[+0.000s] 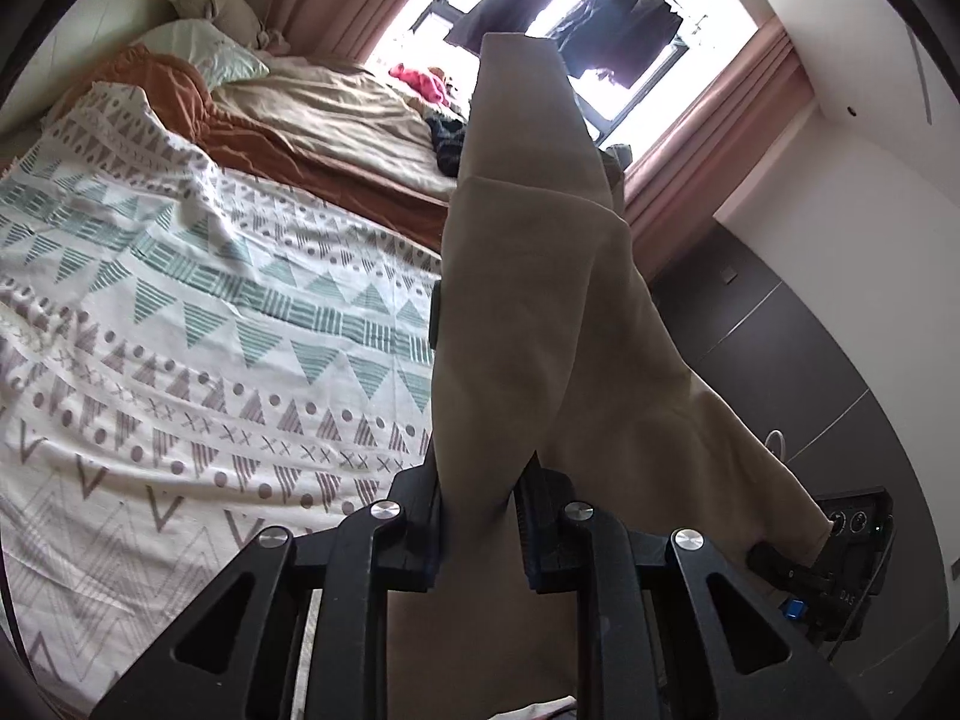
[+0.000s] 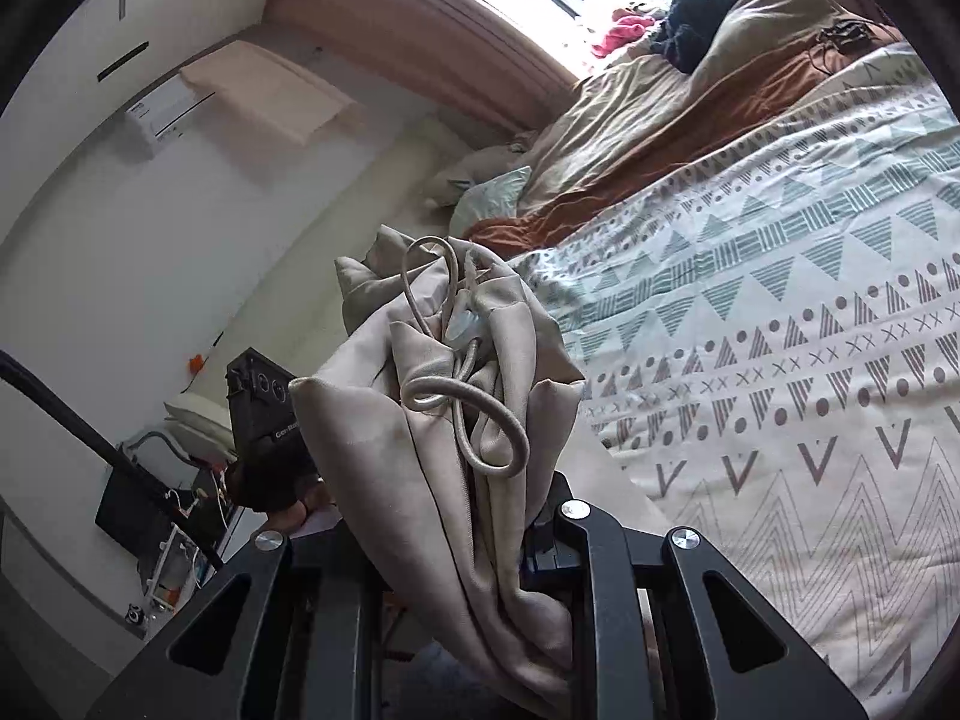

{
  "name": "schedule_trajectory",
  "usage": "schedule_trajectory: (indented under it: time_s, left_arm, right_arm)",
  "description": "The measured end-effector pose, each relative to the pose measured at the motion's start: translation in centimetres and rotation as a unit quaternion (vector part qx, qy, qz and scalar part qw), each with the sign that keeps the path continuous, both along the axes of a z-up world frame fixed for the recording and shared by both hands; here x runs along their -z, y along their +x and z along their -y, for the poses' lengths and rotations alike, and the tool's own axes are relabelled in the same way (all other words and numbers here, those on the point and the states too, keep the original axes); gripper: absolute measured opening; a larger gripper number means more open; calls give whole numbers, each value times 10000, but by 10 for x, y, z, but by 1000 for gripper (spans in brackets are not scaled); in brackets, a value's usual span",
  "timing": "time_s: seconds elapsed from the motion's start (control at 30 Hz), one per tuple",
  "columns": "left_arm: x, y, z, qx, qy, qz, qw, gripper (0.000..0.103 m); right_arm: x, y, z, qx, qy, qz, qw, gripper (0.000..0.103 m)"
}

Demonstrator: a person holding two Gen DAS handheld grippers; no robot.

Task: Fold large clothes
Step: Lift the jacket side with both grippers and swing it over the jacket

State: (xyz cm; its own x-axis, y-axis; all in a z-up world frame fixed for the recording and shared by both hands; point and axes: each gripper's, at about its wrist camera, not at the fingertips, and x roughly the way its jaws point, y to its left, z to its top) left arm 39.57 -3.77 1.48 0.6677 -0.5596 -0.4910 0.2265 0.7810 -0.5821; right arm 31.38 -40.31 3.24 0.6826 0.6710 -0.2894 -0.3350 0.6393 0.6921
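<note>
The left tongs (image 1: pixel 477 516) pinch a beige garment (image 1: pixel 528 312), smooth and taut, stretching away ahead of them above the patterned bedspread (image 1: pixel 180 312). The right tongs (image 2: pixel 480 546) clamp its bunched, creased end, where a looped drawcord (image 2: pixel 474 402) lies just ahead.

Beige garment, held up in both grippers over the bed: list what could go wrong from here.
1. The left gripper pinches only a narrow fold of the beige garment; the hanging weight might pull it free.
2. At the right gripper the cloth is bunched, with a loose drawcord looping out; the cord could snag a finger or end up trapped in the fold.
3. Laid on the rumpled blanket, it may wrinkle.
</note>
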Motion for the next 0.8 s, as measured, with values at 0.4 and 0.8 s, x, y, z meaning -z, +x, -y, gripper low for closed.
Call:
schedule_trajectory:
  time_s: [0.4, 0.8]
  left_arm:
    - [-46, -29, -113, -554, -114, 425, 9975, 20]
    - [-63, -63, -260, -1383, 79, 597, 9886, 20]
  right_arm:
    - [-45, 32, -110, -660, -238, 455, 9965, 18]
    - [-51, 112, -259, -1654, -269, 526, 9845, 18]
